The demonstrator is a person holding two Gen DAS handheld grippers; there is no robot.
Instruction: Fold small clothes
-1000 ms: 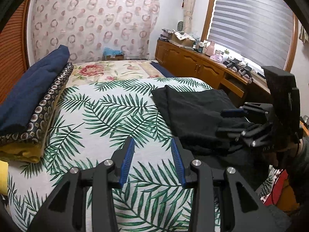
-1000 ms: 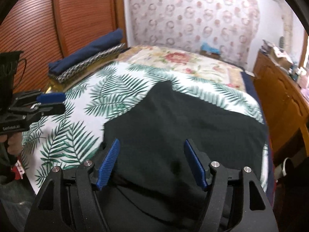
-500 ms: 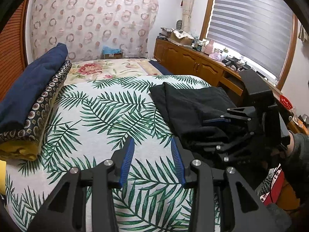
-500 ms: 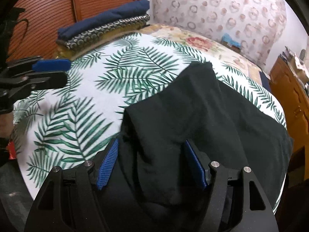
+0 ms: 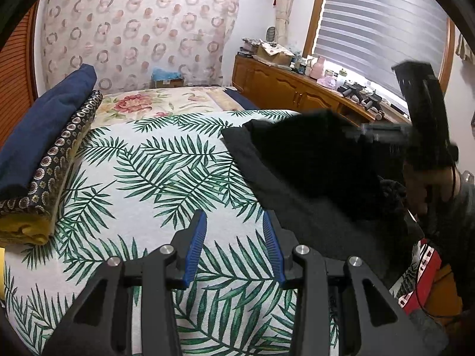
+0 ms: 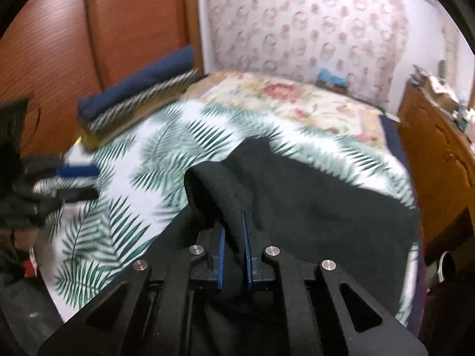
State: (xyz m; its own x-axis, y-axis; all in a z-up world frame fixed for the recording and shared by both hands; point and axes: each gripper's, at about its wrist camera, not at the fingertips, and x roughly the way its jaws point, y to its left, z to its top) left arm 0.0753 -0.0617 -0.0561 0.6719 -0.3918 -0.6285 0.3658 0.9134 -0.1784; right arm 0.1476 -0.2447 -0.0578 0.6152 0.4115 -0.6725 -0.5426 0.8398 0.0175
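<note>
Two blue pads of the right gripper (image 6: 234, 246) pinch a raised fold of the black garment (image 6: 311, 207) at lower centre; a second ago those jaws stood wide over flat cloth. At the bottom of the left view, the left gripper (image 5: 234, 243) hangs half open and empty over the palm-print bedspread (image 5: 154, 178), as before. Farther off, upper left, folded clothes (image 5: 44, 136) lie stacked.
</note>
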